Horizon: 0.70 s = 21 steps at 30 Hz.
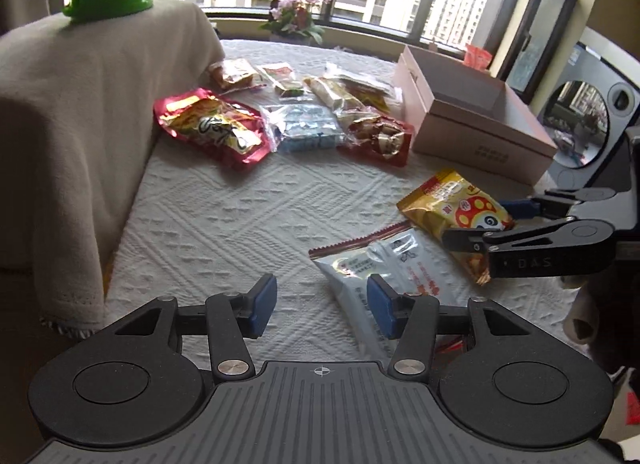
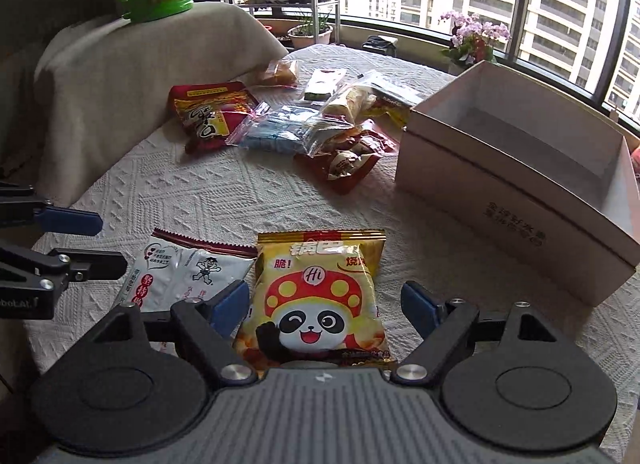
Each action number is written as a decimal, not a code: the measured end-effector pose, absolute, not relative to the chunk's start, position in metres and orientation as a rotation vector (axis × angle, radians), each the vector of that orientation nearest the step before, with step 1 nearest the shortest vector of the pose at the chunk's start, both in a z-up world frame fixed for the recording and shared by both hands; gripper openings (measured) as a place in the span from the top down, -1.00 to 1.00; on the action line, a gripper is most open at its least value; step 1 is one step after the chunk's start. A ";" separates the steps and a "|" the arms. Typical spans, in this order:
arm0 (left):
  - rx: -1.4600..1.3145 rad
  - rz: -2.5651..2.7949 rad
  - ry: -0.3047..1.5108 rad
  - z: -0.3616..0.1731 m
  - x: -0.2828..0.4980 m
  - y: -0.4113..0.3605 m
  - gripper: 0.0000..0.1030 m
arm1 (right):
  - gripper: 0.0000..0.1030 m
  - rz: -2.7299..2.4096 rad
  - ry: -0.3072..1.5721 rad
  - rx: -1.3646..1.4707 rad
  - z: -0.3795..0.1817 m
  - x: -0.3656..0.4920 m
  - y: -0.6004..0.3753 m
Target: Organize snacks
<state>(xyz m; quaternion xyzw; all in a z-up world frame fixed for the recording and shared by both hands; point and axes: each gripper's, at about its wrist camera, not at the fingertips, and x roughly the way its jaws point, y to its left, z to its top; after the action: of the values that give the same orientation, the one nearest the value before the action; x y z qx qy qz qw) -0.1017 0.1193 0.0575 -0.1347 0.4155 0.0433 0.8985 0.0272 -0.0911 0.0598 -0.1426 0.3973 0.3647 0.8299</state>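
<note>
Straddling the yellow panda packet (image 2: 320,304), lengthwise along its fingers, the right gripper (image 2: 326,304) gapes wide.

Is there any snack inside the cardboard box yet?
No. In the right wrist view the cardboard box shows only bare inner walls and floor; the snacks lie on the tablecloth.

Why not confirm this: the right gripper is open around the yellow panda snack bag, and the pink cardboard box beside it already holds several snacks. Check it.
One detail is wrong: the pink cardboard box is empty, as the right wrist view shows. The rest stands: the right gripper is open, its blue fingers either side of the yellow panda snack bag.
</note>
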 end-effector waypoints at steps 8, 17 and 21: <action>-0.057 0.002 0.790 0.056 -0.090 0.045 -0.09 | -0.46 0.601 0.823 -0.239 0.052 0.036 -0.150; 0.266 0.086 0.804 0.033 -0.099 0.025 -0.15 | -0.66 0.515 0.793 -0.215 0.044 0.019 -0.180; 0.177 0.151 0.826 0.036 -0.101 0.058 -0.07 | -0.74 0.501 0.762 -0.216 0.040 0.009 -0.179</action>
<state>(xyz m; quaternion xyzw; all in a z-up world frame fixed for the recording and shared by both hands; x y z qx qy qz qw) -0.1009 0.0584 0.0360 0.0859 0.4006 0.0732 0.9093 0.0085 -0.1793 0.0401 -0.1041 0.3673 0.2413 0.8922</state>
